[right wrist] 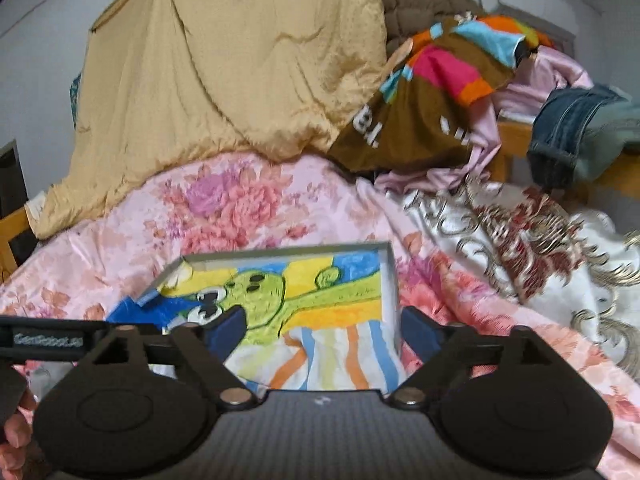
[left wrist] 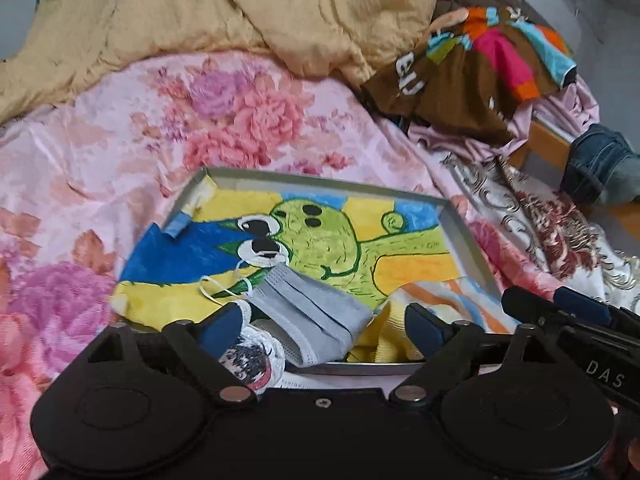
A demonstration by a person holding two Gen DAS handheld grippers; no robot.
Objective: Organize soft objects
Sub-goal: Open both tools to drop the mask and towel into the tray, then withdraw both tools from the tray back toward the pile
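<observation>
Both grippers, left point(left wrist: 324, 326) and right point(right wrist: 322, 330), gaped empty; you had mask point(left wrist: 312, 316) and striped cloth point(right wrist: 320, 356) trayed point(left wrist: 460, 228), clothes point(right wrist: 420, 92) remained.

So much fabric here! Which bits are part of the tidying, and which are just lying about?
Part of the job:
- metal tray
- grey face mask
- striped cloth
- cartoon towel
- left gripper, open
- right gripper, open

Lying about:
- tan quilt
- brown multicoloured garment
- jeans
- floral bedspread
</observation>
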